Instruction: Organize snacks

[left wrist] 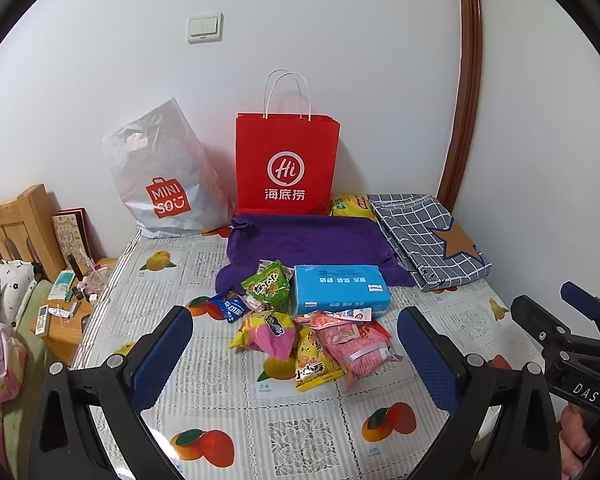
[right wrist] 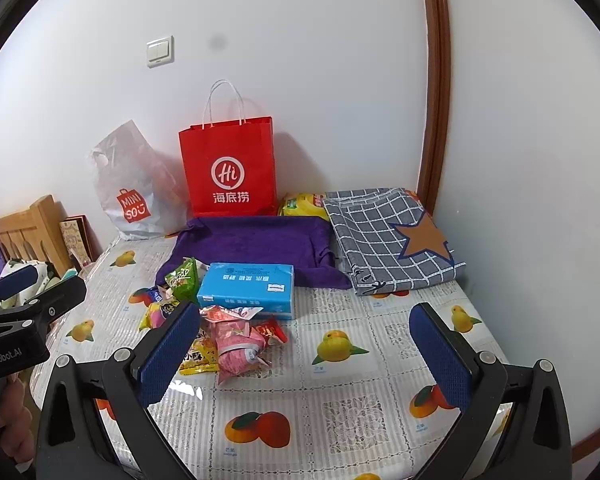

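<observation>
Both the left gripper (left wrist: 296, 344) and right gripper (right wrist: 304, 340) are held wide apart and empty above the tabletop (right wrist: 340, 420); the snack packets (left wrist: 312, 344) are heaped mid-table, touching a blue tissue pack (left wrist: 342, 290), before a red paper bag (left wrist: 286, 164)

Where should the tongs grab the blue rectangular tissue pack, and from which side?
Come from above and close across the short width of the blue rectangular tissue pack, near its right end: it lies flat, and snack packets crowd its left and front.
</observation>
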Tool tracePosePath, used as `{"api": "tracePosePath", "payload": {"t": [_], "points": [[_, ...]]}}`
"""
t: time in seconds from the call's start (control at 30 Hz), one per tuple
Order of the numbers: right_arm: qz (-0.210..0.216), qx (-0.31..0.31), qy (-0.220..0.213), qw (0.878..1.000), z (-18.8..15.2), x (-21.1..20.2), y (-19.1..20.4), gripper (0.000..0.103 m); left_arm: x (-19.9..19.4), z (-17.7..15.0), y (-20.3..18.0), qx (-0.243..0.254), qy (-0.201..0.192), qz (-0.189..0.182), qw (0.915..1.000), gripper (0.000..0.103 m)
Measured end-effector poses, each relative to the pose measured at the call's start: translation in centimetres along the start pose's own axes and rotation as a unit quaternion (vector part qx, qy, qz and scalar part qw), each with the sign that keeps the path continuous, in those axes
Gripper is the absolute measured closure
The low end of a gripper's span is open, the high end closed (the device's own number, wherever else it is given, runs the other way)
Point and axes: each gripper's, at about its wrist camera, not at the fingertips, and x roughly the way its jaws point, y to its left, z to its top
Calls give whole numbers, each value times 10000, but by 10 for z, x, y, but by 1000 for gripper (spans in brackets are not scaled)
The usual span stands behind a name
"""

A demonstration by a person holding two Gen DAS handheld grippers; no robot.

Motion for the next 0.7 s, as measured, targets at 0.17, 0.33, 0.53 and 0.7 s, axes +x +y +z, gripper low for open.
{"api": "tracePosePath", "payload": {"t": [0.17,0.33,0.53,0.7], "points": [[1,7,-15,10000,-1,0,-1,0,-1,0,-1,51,-12,30,10000,0],[12,-2,-9,10000,-2,-1,-1,0,-1,0,-2,46,-4,30,10000,0],[0,-21,-44,10000,-3,-4,-1,0,-1,0,-4,53,-1,25,10000,0],[-15,-19,-43,10000,-2,-4,-1,0,0,1,-6,75,4,23,10000,0]]}}
